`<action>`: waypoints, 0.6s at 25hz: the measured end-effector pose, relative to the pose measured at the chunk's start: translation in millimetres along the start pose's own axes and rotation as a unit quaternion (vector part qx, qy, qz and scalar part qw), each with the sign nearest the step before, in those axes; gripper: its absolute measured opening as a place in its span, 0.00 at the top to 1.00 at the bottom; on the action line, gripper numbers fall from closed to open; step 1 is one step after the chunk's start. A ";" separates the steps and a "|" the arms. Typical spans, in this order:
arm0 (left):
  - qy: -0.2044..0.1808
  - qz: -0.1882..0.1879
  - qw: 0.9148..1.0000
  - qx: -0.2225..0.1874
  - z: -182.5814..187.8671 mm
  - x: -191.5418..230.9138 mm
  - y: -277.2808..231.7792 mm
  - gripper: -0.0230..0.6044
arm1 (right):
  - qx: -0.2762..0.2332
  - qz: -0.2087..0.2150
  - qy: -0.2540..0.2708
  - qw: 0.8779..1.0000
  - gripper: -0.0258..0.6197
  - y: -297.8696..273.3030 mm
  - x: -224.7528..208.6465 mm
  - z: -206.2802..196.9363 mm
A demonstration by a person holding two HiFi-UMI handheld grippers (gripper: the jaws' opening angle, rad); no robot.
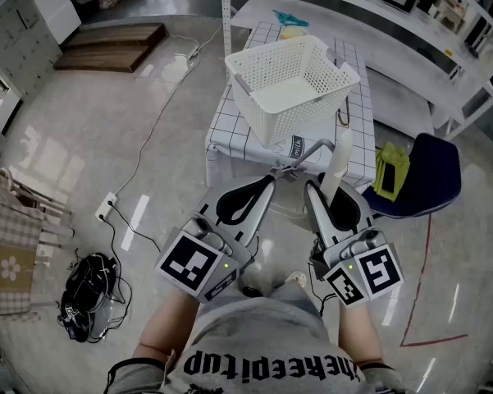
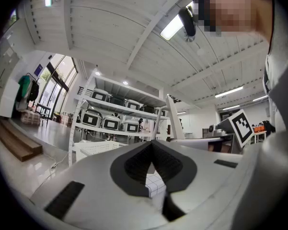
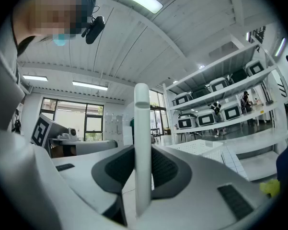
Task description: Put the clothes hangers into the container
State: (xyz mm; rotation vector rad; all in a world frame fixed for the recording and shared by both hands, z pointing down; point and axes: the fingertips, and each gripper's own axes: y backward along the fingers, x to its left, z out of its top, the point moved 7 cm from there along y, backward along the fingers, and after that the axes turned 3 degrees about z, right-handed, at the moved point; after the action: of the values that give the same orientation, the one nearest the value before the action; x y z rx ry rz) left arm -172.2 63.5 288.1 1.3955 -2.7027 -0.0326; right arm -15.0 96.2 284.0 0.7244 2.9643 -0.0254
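A white plastic clothes hanger (image 1: 338,164) stands upright between the pads of my right gripper (image 1: 316,189), which is shut on it. In the right gripper view the hanger's white bar (image 3: 142,143) rises straight up through that gripper (image 3: 143,152). The hanger's grey metal hook (image 1: 305,151) reaches left to the tips of my left gripper (image 1: 276,175). In the left gripper view that gripper (image 2: 152,143) has its jaws together, and I cannot tell whether they pinch the hook. The white lattice basket (image 1: 291,89) stands on the small table (image 1: 230,130) just beyond both grippers.
The table has a grid-patterned cloth, with a cyan item (image 1: 291,17) at its far end. A blue chair (image 1: 435,175) holding a yellow-green cloth (image 1: 391,171) stands to the right. White shelves (image 1: 410,48) run behind. A power strip (image 1: 107,206) and black cables (image 1: 90,290) lie on the floor at left.
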 end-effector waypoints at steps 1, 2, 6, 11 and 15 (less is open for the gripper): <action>0.000 -0.001 1.000 0.000 -0.1 -1.0 -1.5 0.92 | -0.001 0.001 -0.001 1.000 0.82 0.1 -0.9 0.4; 0.000 -0.002 1.000 0.001 -0.1 -2.0 -3.0 0.92 | -0.001 0.001 -0.001 1.000 0.82 0.3 -1.8 0.8; -0.001 -0.003 1.000 0.003 0.0 -5.9 -9.0 0.92 | -0.003 0.003 -0.001 1.000 0.82 2.1 -6.7 3.0; -0.003 0.000 1.000 0.003 0.7 -11.0 -16.7 0.92 | -0.006 0.006 -0.003 1.000 0.82 6.2 -15.7 5.9; -0.007 0.003 1.000 0.003 0.4 -16.7 -25.1 0.92 | -0.010 0.010 -0.004 1.000 0.82 10.1 -24.7 7.2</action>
State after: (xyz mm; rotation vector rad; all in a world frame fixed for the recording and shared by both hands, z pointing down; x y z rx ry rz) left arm -142.2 62.6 284.8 1.3944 -2.7209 -0.0348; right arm 12.0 93.6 279.1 0.7490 2.9461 0.0023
